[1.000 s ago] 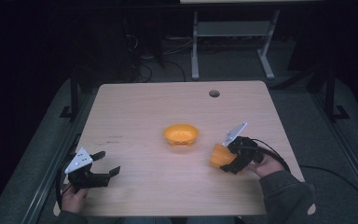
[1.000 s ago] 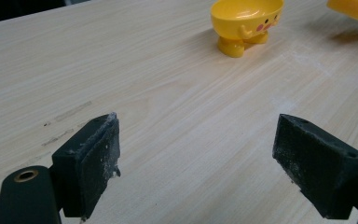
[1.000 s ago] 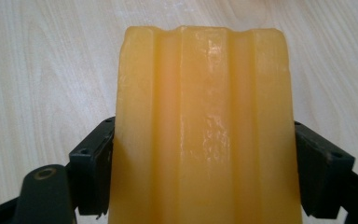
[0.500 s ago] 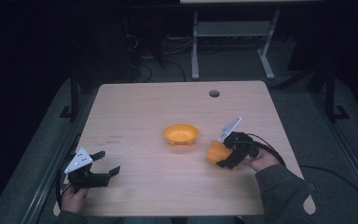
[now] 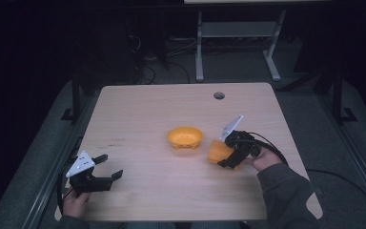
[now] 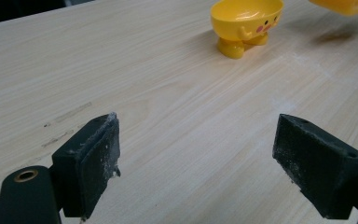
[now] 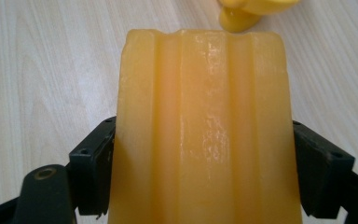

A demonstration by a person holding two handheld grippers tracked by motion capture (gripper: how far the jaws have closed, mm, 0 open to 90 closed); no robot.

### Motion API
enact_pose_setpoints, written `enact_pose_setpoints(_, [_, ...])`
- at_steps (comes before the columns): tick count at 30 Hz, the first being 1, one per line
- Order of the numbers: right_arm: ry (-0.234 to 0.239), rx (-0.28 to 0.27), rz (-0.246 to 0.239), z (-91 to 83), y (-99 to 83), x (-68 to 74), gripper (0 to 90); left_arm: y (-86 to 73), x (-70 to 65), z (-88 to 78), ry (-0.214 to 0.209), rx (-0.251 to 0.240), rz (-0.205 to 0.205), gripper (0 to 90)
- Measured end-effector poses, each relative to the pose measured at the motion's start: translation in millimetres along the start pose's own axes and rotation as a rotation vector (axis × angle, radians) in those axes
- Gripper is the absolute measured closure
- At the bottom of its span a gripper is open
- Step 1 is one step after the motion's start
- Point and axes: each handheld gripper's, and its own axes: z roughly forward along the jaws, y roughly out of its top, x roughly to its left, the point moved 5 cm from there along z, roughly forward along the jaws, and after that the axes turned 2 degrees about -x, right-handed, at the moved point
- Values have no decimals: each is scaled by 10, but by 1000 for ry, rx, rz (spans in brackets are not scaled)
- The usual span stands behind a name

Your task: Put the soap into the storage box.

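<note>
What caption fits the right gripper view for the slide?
Right gripper jaws clamp a ribbed orange block, yellow bowl just ahead.

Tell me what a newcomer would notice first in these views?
The orange ribbed cup, clamped on its side in the right hand-held gripper at the right of the wooden table, stands out first. Next comes the yellow footed bowl with a cartoon face, upright at mid-table just left of the cup. The left hand-held gripper waits open and empty near the front left corner.
</note>
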Motion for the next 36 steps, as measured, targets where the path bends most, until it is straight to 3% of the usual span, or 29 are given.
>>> enact_pose_setpoints(17, [10,-28,-27,-23,214,-68,206,0,2,1,0,-2,-3,143])
enact_pose_setpoints(22, [10,-13,-35,3,251,-87,206,-1,-2,10,1,-2,0,143])
enact_pose_setpoints(36, [17,-17,-74,2,529,-168,206,2,9,9,1,-7,-5,143])
